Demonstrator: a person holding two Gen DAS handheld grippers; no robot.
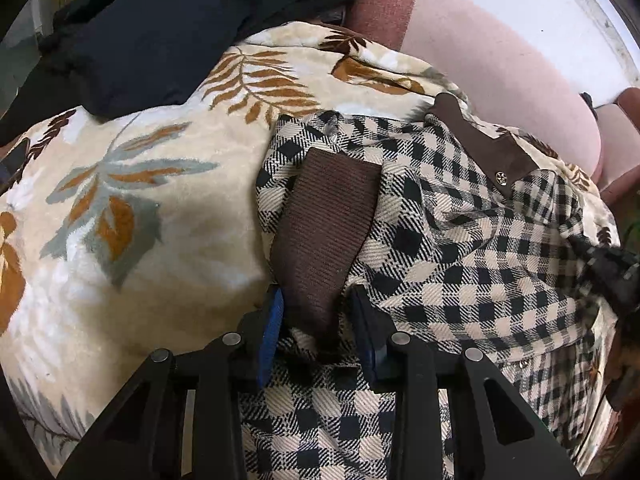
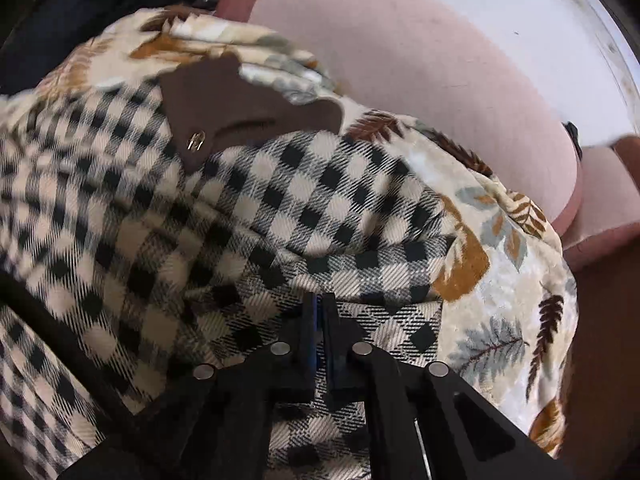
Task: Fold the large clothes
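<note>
A black-and-cream checked jacket (image 1: 460, 248) lies on a leaf-print blanket (image 1: 140, 184). It has a brown ribbed cuff (image 1: 324, 228) and a brown collar flap with a gold snap (image 1: 480, 148). My left gripper (image 1: 316, 312) has its jaws apart around the cuff, a blue-padded fingertip (image 1: 272, 320) on each side; I cannot tell whether they grip it. In the right wrist view my right gripper (image 2: 319, 308) is shut on a fold of the checked jacket (image 2: 280, 216), near the brown collar (image 2: 240, 108).
A dark navy garment (image 1: 160, 32) lies at the back left on the blanket. A pink sofa cushion (image 1: 500, 72) and a white wall rise at the back right. The blanket's edge (image 2: 520, 300) drops off on the right.
</note>
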